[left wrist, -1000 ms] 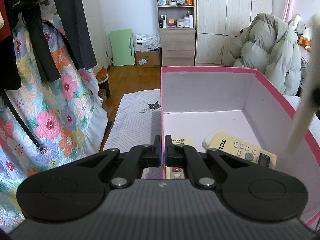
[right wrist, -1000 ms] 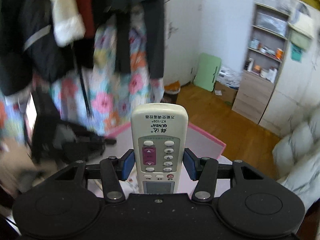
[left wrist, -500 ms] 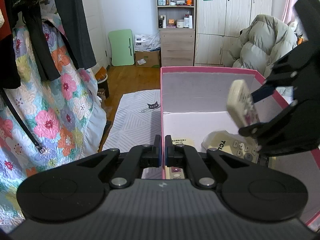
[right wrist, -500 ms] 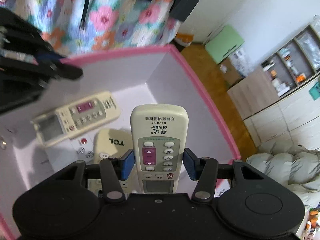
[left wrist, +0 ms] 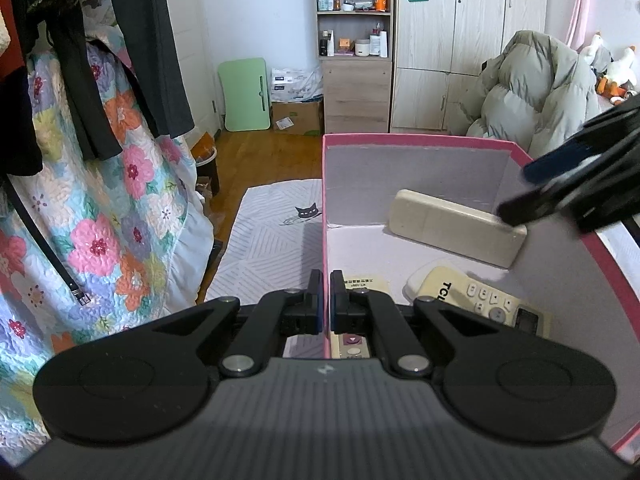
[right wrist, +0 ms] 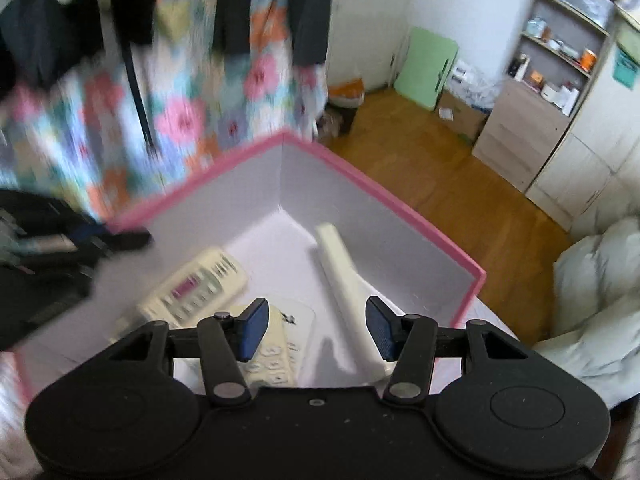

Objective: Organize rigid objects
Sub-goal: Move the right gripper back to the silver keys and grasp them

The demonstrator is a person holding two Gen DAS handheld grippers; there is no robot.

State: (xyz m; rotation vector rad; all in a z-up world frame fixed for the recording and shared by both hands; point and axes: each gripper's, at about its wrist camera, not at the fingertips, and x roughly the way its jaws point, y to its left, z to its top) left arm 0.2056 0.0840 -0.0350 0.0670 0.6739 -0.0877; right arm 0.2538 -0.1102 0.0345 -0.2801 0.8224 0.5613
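Observation:
A pink-rimmed box (left wrist: 416, 138) with pale grey walls holds three cream remotes. My left gripper (left wrist: 327, 304) is shut on the box's left wall. One remote (left wrist: 456, 226) lies back side out against the far wall. A TCL remote (left wrist: 476, 296) lies face up near the right wall, and one with a pink button (left wrist: 352, 340) sits partly hidden under my left fingers. My right gripper (right wrist: 316, 330) hovers open over the box (right wrist: 380, 188), with nothing between its blue pads. The leaning remote (right wrist: 344, 276) lies just beyond them. In the left wrist view, the right gripper (left wrist: 520, 192) comes in from the right.
A floral quilt (left wrist: 120, 216) and dark hanging clothes (left wrist: 132, 60) stand close on the left. On the wooden floor beyond the box lies a striped mat (left wrist: 276, 232). A pale puffer jacket (left wrist: 536, 92) is piled at the right, with shelves and wardrobes at the back.
My right gripper carried the cream remote down into the box and let it go. The remote now leans against the far wall, and the gripper has drawn back. The left gripper has not moved.

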